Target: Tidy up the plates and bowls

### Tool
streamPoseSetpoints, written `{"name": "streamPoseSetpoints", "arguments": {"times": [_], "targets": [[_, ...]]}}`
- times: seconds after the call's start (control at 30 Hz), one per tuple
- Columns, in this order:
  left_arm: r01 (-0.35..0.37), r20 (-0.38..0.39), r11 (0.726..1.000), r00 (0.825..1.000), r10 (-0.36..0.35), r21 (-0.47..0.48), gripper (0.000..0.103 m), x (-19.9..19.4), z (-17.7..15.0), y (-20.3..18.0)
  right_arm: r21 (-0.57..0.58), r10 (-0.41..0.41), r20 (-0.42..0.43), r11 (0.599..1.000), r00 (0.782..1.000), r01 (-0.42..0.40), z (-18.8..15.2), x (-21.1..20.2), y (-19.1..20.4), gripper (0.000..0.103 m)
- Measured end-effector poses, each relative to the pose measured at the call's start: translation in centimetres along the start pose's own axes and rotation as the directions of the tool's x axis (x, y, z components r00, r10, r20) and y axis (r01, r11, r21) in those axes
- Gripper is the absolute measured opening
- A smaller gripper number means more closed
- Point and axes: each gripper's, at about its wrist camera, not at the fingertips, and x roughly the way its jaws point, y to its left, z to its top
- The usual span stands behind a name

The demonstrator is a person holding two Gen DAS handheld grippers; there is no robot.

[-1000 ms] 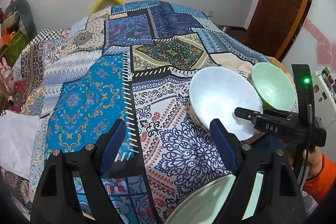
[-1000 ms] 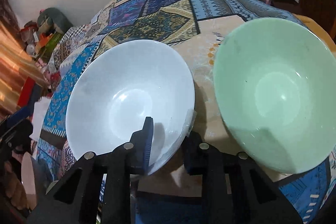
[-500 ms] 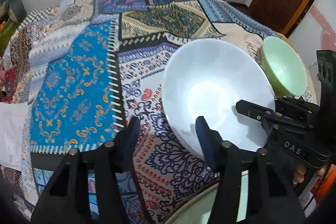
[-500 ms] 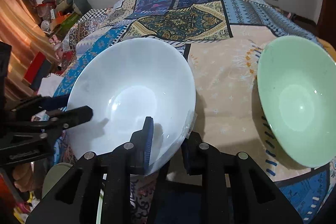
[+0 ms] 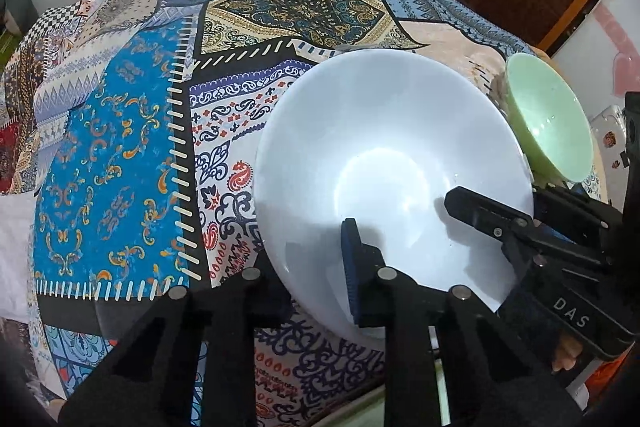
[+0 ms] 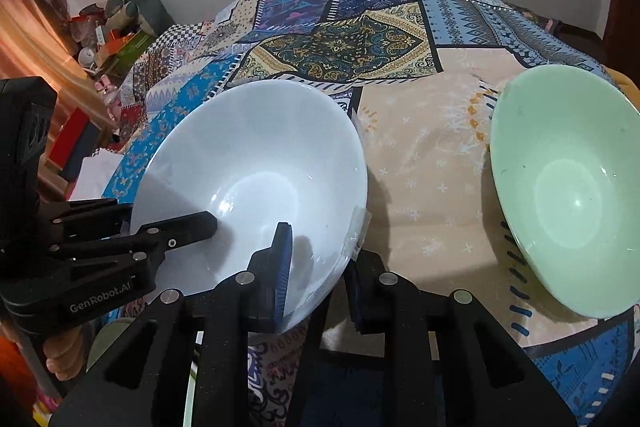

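Left gripper (image 5: 316,279) now clamped on white bowl (image 5: 392,163) rim, w/ right gripper (image 6: 320,275)

A bed under a patchwork quilt (image 6: 344,55) carries the dishes. From the right wrist view, a green bowl (image 6: 568,195) sits on the beige patch at three o'clock, tilted, well apart from a white bowl (image 6: 256,187) at nine o'clock.

The left gripper (image 5: 316,267) has dropped in from beside the white bowl (image 5: 384,163) and its wide-open jaws have snapped shut on the bowl's near rim, one finger inside, one outside. The bowl now fills far more of the left view.
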Motion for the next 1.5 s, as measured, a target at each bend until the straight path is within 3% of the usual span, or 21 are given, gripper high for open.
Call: {"name": "streamPoseSetpoints", "arguments": {"times": [0.43,1.03,1.5], "targets": [[-0.036,0.114,0.999,0.993,0.032,0.032,0.019,-4.5,-2.1,-1.2,-0.016,0.007,0.063,1.000,0.998,-0.006,-0.7,-3.6,2.0,0.022],[-0.079,0.289,0.997,0.955,0.071,0.017,0.019,-14.9,-8.0,-0.4,-0.109,0.042,0.155,0.994,0.987,-0.025,-2.3,-9.4,7.9,0.022],[-0.080,0.347,0.996,0.933,0.093,-0.050,0.019,-20.3,-13.4,2.7,-0.180,0.106,0.184,0.981,0.977,-0.072,-4.5,-10.8,13.2,0.022]]}}
